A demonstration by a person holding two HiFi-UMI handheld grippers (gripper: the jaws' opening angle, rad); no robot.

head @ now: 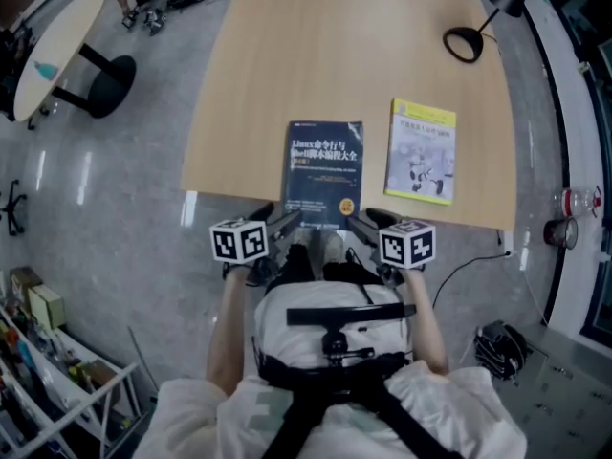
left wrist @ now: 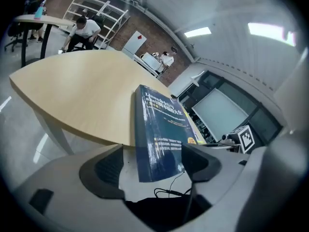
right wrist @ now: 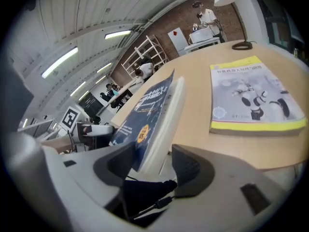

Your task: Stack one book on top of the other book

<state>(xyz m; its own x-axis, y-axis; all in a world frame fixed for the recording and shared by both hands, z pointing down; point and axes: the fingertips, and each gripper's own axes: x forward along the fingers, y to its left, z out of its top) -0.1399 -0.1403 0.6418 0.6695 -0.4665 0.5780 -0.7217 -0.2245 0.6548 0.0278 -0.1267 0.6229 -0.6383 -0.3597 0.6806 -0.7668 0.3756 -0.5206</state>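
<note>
Blue book [head: 325, 165]: overhanging near desk [head: 335, 46] edge, left of yellow book [head: 421, 151].
Left gripper [left wrist: 150, 166]: jaws wide, unclamped, astride near-left corner.
Right gripper [right wrist: 154, 166]: jaws apart, unclamped, astride near-right corner.
Risk: tipping off through uneven clamping.

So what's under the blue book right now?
The blue book lies on the table, its near end overhanging the edge unsupported, between the open left tool and right tool. The tabletop beneath it is covered, so nothing there can be checked.
</note>
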